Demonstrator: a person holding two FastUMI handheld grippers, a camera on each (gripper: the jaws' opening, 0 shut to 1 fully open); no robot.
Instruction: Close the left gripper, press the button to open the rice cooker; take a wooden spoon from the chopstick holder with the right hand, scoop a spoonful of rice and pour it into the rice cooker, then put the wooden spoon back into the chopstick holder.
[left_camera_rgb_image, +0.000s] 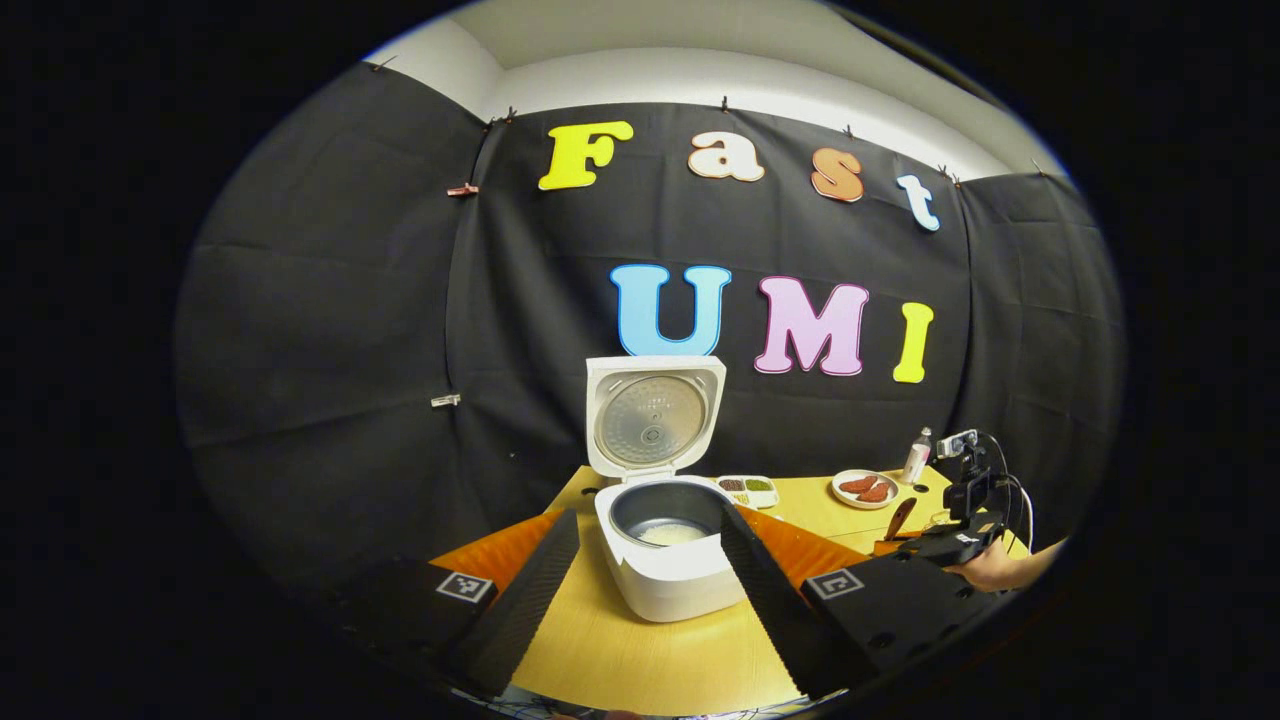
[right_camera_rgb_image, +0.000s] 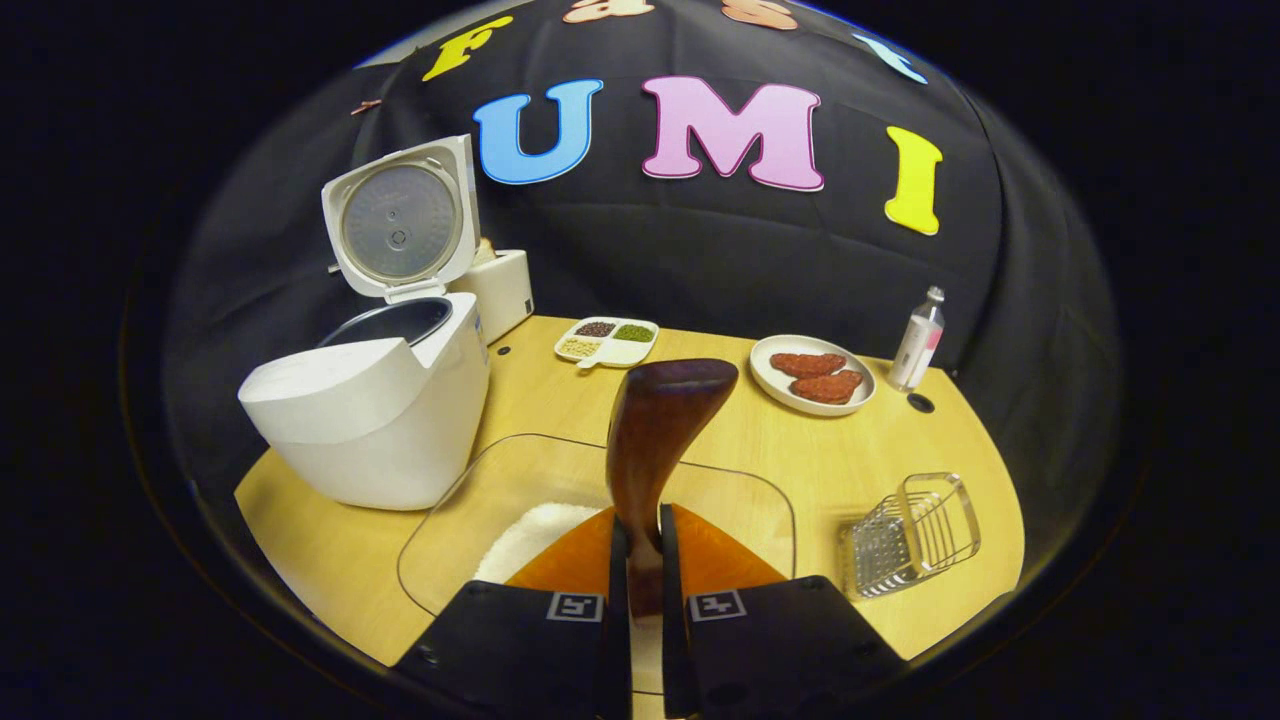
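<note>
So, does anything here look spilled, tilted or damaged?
Nothing stands out. The rice cooker stands upright, lid open. The right gripper holds the wooden spoon above the glass dish of rice; no spill shows.

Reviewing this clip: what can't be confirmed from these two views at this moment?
- Whether the wooden spoon holds rice: right gripper view shows the bowl's back.
- Spoon handle's lower end: hidden between the right tool's fingers.
- Rice amount in the glass container: right tool covers much of it.
- Rice cooker pot depth: left gripper view, rim and left tool's fingers cut it off.
- Divided dish contents: too small.
</note>
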